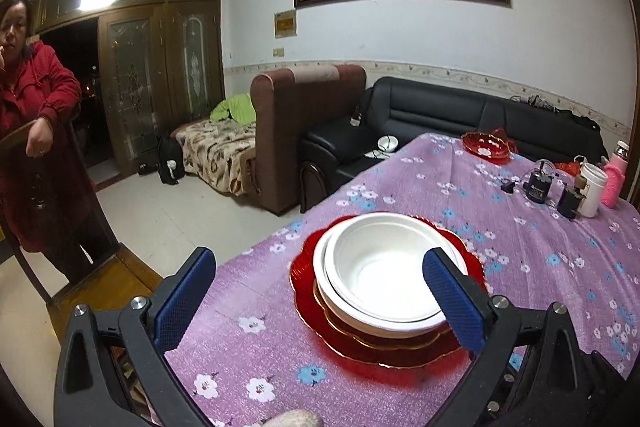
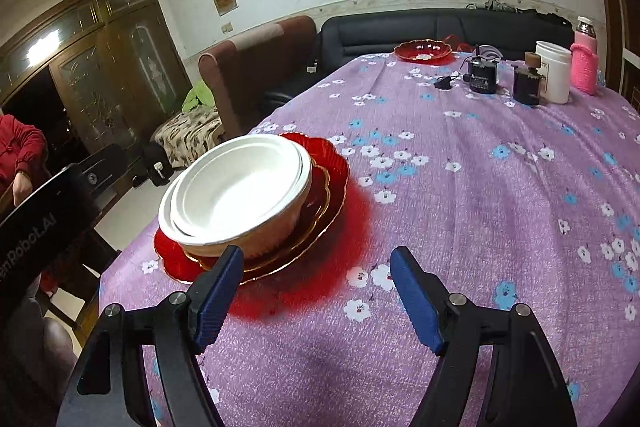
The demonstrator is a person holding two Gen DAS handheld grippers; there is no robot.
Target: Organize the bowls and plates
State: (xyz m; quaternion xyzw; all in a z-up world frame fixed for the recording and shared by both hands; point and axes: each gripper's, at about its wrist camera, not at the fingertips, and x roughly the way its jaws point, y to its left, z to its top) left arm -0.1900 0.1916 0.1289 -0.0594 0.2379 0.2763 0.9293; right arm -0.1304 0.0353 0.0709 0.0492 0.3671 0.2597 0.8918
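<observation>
You are working over a tabletop (image 2: 500, 227) spread with a purple flowered cloth, and the stack you are building is sitting near its left edge. At the bottom of it a large red scalloped plate (image 1: 308, 311) is lying flat, with a smaller gold-rimmed red plate (image 2: 316, 203) on top. Two white bowls (image 1: 384, 267) are nesting inside each other on those plates — the inner one sitting slightly off-centre in the outer. Far across the tabletop, well apart from the stack, one more red dish (image 2: 423, 51) is waiting near the far edge, beside a cluster of small bottles and a white cup (image 2: 553, 71).

Your left gripper (image 1: 320, 303) is hovering with its jaws wide apart on either side of the stack, gripping nothing. Your right gripper (image 2: 316, 301) is also spread apart and empty, pointing at bare cloth just to the right of the stack.

The stacking looks largely done, judging by the nested pile. The likely remaining step is fetching that far red dish — it calls for a long reach with the right gripper and a grip on the dish's rim, keeping clear of the bottles.
</observation>
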